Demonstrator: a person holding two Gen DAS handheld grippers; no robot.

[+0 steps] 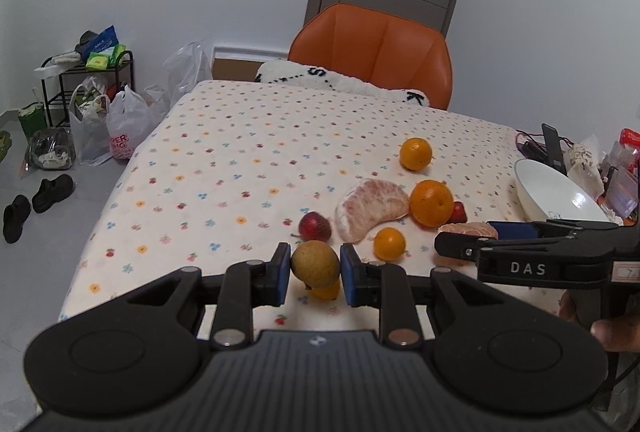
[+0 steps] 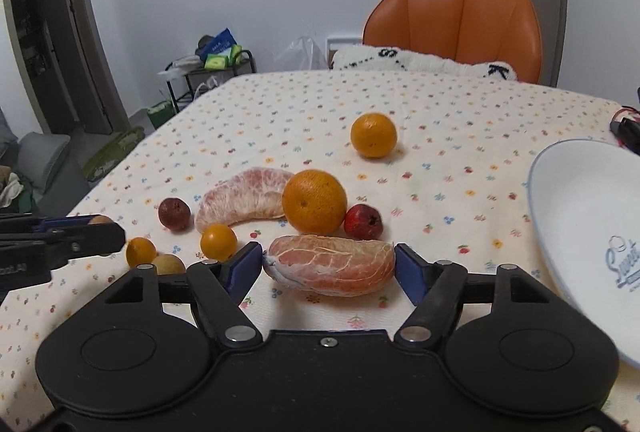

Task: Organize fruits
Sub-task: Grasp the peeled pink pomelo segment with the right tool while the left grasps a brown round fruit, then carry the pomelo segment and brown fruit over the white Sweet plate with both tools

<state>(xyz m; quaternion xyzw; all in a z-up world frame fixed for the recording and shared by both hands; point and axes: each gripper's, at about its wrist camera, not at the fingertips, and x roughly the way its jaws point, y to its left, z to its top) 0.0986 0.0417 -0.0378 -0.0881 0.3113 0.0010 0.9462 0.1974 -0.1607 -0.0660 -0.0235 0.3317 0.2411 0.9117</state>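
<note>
My left gripper [image 1: 315,272] is shut on a small brown-yellow round fruit [image 1: 315,263], held just above a small orange [image 1: 326,290]. My right gripper [image 2: 329,266] is shut on a peeled pink pomelo segment [image 2: 330,264], its pads touching both ends, low over the flowered tablecloth [image 2: 440,120]. Behind it lie a big orange [image 2: 314,201], a red fruit [image 2: 363,221], a second pomelo segment [image 2: 244,198], a dark red fruit [image 2: 174,214], a small orange [image 2: 218,241] and a far orange [image 2: 373,134]. A white bowl [image 2: 580,212] stands at the right.
An orange chair [image 1: 372,48] with a white cushion [image 1: 344,82] stands at the table's far edge. Cables and packets [image 1: 600,160] crowd the right side behind the bowl. Bags [image 1: 120,128], a rack and shoes [image 1: 36,200] are on the floor to the left.
</note>
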